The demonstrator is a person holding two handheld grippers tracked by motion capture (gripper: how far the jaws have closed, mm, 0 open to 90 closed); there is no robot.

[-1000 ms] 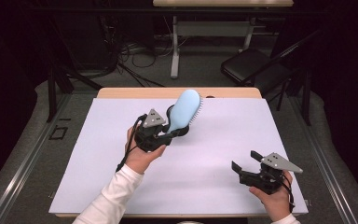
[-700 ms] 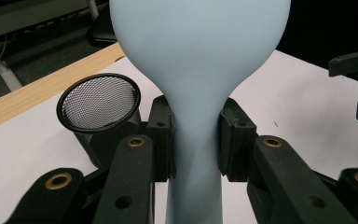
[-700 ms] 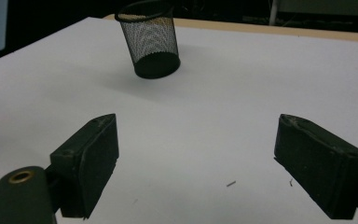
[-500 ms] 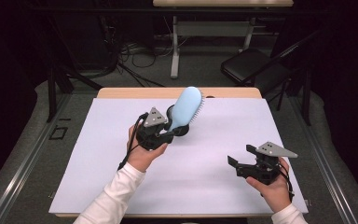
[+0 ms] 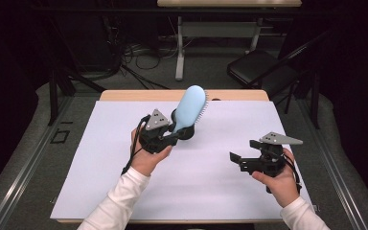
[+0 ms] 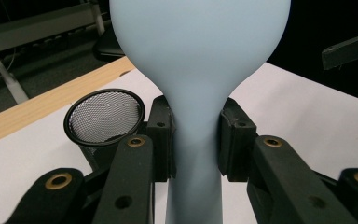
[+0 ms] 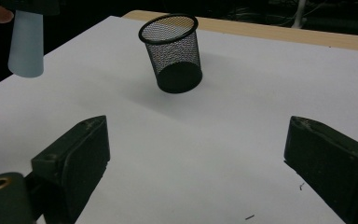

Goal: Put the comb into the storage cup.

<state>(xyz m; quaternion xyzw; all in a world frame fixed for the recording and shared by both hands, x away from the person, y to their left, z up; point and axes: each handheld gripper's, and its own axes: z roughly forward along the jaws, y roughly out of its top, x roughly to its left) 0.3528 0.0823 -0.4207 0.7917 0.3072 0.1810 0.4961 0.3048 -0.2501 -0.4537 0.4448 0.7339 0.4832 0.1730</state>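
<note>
A light blue hairbrush (image 5: 190,108) stands tilted above the white sheet, head up and away from me. My left gripper (image 5: 176,132) is shut on its handle (image 6: 193,140), and both pads (image 6: 161,135) press its narrow neck. A black mesh cup (image 7: 172,51) stands upright on the sheet just behind the brush, partly hidden in the high view. My right gripper (image 5: 243,150) hovers at the right, above the sheet. Its jaws have just been opening and stand wide apart (image 7: 200,158) with nothing between them. It points toward the cup, and the brush's handle end (image 7: 25,44) hangs at upper left.
The white sheet (image 5: 211,191) covers most of the wooden table (image 5: 124,95). Beyond the far edge are a dark chair (image 5: 258,67), a white table leg (image 5: 178,52) and cables on the floor. Open sheet lies between the two grippers.
My right hand has risen and drifted a little left, and its jaws have spread wider. The left gripper and the brush have kept still.
</note>
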